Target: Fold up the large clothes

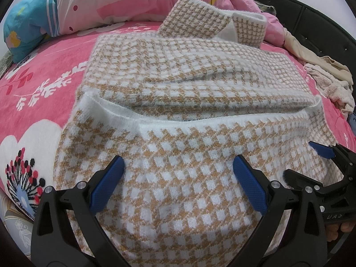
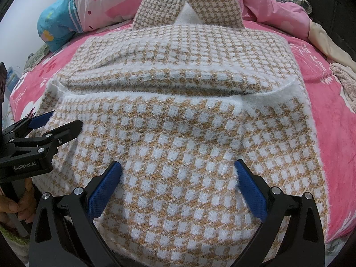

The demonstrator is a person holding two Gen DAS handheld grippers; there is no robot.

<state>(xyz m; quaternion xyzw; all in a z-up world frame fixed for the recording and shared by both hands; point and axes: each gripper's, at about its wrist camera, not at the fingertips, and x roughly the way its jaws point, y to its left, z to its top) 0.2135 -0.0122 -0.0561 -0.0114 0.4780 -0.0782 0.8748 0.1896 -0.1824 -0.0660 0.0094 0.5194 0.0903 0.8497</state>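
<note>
A fuzzy tan-and-white houndstooth sweater [image 1: 178, 84] [image 2: 178, 120] lies flat on the pink bedsheet [image 1: 55, 84] [image 2: 322, 115], collar at the far end. A sleeve lies folded across its middle, and a white fuzzy edge crosses just below it. My left gripper [image 1: 179, 166] is open just over the sweater's near part, nothing between its blue pads. It also shows at the left of the right wrist view as the left gripper [image 2: 60, 122], over the sweater's left edge. My right gripper [image 2: 178, 163] is open above the near part too, and appears as the right gripper [image 1: 304, 162] at the sweater's right edge.
A heaped pink quilt [image 1: 133, 2] [image 2: 267, 4] and a blue-ended pillow [image 1: 29, 22] [image 2: 57, 29] lie past the collar. Beige and pale pink clothes [image 1: 324, 75] [image 2: 342, 66] are piled at the right, beside a black bed frame [image 1: 311, 17]. A hand [image 2: 15, 209] holds the left gripper's handle.
</note>
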